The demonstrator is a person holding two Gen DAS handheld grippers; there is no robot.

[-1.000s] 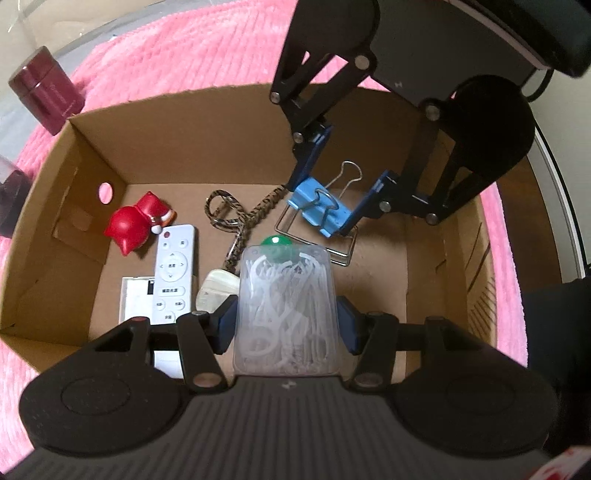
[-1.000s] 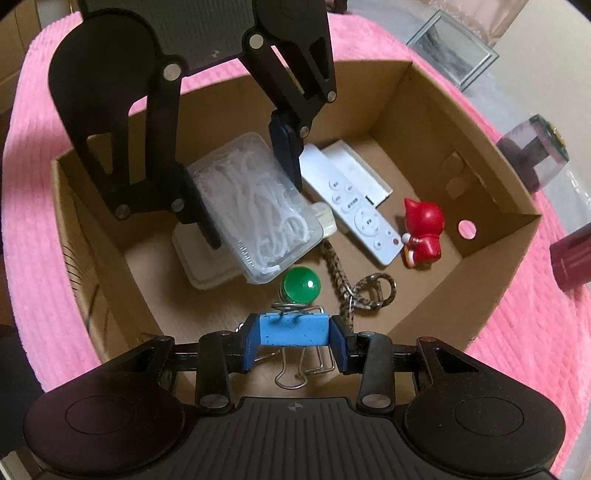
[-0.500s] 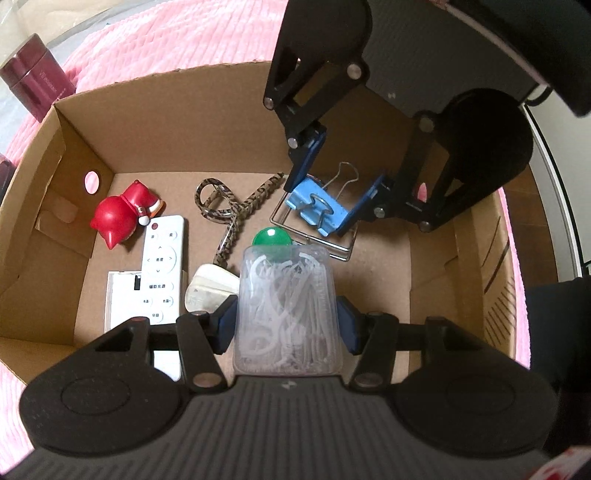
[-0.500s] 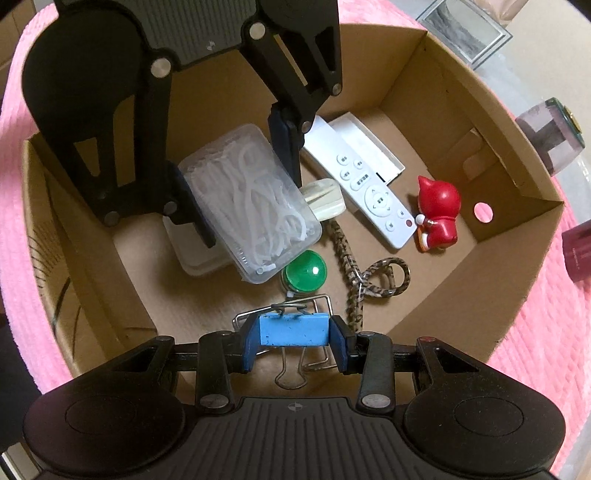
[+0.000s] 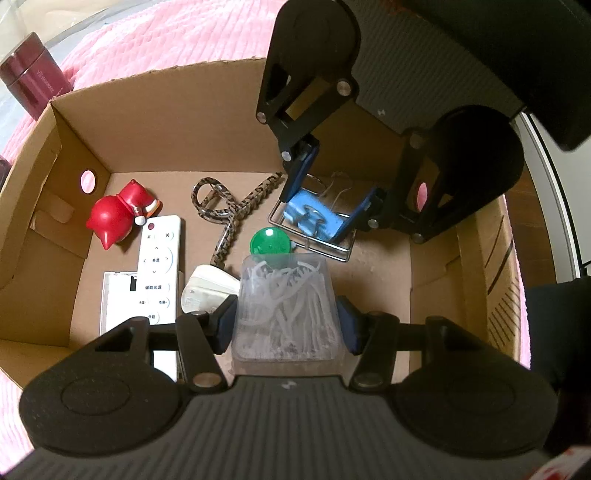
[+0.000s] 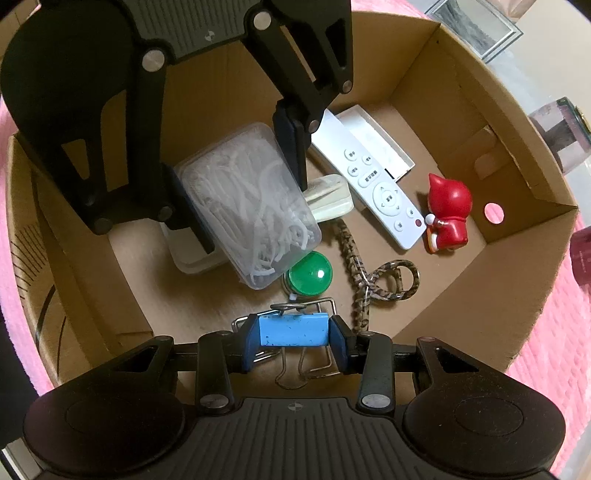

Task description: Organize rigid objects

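Your left gripper (image 5: 286,325) is clamped on the clear plastic box (image 5: 286,302); your right gripper (image 6: 293,338), nearly closed, pinches the blue binder clip (image 6: 293,329) above the cardboard box (image 6: 517,177).

You're in a home, likely a bedroom or living room. The cardboard box (image 5: 207,122) under both tongs sits on a pink ribbed blanket (image 5: 177,37), soft furnishing rather than a bench. Household odds lie in the box beyond your left tongs: a white remote (image 5: 159,258), a red figurine (image 5: 114,218), a leopard-print hair clip (image 5: 221,206). A maroon flask (image 5: 31,75) stands outside the box, far left. Beyond the right tongs, a framed picture (image 6: 476,26) leans at the far edge.
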